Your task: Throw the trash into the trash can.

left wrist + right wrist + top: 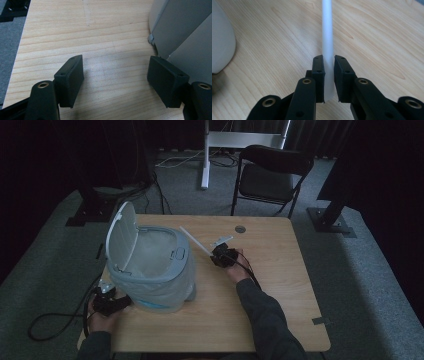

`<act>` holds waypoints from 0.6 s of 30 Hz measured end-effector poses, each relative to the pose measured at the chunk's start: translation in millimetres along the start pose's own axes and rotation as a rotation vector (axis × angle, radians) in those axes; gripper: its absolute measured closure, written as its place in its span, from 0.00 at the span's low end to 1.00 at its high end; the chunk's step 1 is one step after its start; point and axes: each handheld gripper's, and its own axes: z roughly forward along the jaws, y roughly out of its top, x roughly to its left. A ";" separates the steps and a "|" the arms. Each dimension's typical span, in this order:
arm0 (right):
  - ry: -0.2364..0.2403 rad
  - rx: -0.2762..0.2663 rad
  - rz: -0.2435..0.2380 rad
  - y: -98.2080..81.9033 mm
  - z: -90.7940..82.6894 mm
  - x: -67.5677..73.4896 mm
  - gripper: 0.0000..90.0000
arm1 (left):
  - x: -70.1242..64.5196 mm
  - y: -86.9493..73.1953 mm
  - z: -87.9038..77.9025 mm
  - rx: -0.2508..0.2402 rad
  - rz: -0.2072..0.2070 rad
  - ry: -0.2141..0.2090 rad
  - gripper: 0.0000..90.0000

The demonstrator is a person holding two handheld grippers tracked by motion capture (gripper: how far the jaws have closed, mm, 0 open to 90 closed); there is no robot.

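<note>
The right gripper is clamped on a long, thin white plastic strip, its two black pads pressed flat against either side of the strip's lower end. In the right gripper view the white strip runs straight up and away from between the jaws of that gripper, over the bare wood below. Seen from the high view, the strip slants up and to the left from the gripper, and its far end reaches toward the rim of the pale blue-grey fabric-sided bin with a white hinged lid standing open. The gripper itself sits just to the right of the bin, above the light wooden table, with the person's dark sleeve behind it.

The left gripper rests near the bin's lower left corner, at the table's near left edge. In the left gripper view this gripper has its jaws wide apart with nothing but wood grain between them; the grey wall of the bin stands just beside one jaw, though whether they touch cannot be told.
</note>
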 end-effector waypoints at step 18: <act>-0.007 -0.063 -0.002 4.4 -26.2 0.1 0.88 | 0.0 0.0 0.0 0.000 0.001 0.000 0.33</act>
